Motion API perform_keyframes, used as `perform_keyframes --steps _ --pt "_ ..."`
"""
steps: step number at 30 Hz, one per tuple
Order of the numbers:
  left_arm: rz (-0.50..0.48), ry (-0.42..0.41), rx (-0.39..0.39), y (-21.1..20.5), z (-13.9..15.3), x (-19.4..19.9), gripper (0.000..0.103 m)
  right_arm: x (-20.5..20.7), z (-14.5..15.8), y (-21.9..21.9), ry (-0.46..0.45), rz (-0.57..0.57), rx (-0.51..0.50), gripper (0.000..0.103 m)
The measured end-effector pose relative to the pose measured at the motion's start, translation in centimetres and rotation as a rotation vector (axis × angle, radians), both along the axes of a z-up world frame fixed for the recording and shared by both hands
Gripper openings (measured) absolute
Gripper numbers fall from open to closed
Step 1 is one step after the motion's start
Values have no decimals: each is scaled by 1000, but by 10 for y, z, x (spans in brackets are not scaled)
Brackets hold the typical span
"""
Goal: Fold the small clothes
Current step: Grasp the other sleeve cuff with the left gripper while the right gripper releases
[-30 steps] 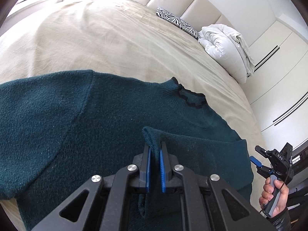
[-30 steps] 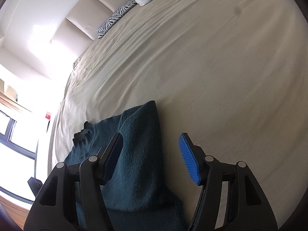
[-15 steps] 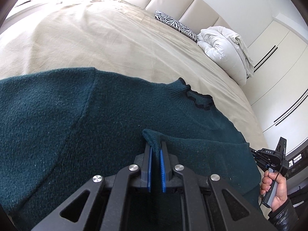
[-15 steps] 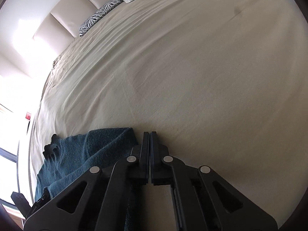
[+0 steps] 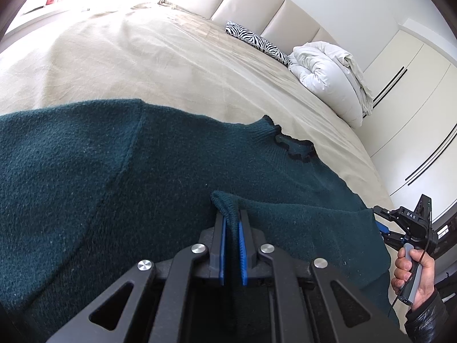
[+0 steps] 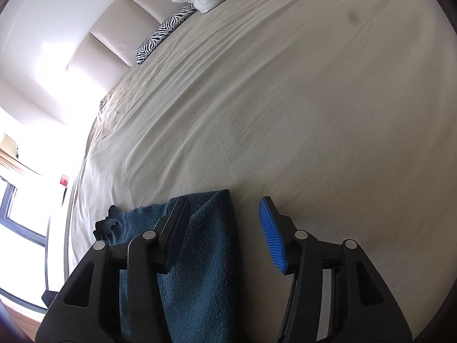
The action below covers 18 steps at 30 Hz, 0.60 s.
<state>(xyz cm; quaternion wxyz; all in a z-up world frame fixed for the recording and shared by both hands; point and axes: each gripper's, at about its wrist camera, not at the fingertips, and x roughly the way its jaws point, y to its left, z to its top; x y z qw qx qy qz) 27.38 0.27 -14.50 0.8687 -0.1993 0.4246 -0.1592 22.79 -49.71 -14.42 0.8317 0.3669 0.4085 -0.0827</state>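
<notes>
Dark teal knitted sweater (image 5: 177, 188) with a black frilled collar (image 5: 297, 148) lies spread on the beige sheet of a wide bed (image 5: 142, 65), close to its near edge; one part of it is folded back over the body, and its folded edge also shows in the right wrist view (image 6: 205, 251). Far off at the head of the bed a zebra-striped pillow (image 5: 257, 43) lies beside a bundled white duvet (image 5: 328, 77), both well apart from the sweater, in front of a padded cream headboard (image 5: 257, 3). White wardrobe doors (image 5: 411, 91) stand beyond the duvet. Nothing else lies on the sheet around the garment.

The left tongs (image 5: 232, 223) point slantwise down at the sweater, and their blue pads are pressed together on a raised fold of the knit (image 5: 225, 200), which stands up between them. The right tongs (image 6: 225, 217) also point down at a slant, over the sweater's edge where it meets bare sheet; their jaws are opening, with one finger over the knit and the other over the sheet, and the pads do not press on anything. In the left wrist view the person's right hand (image 5: 414, 271), in a dark sleeve (image 5: 425, 320), grips the grey handle of the right tongs at the bed's edge.
</notes>
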Motion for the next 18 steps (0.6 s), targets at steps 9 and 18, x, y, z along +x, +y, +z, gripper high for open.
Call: perform_keyframes --steps 9,18 --pt "5 -8 -2 -1 -2 -3 12 15 -9 23 82 51 -182 6" --pt "7 -12 -35 6 -6 -5 13 -23 16 16 14 8 -155 10"
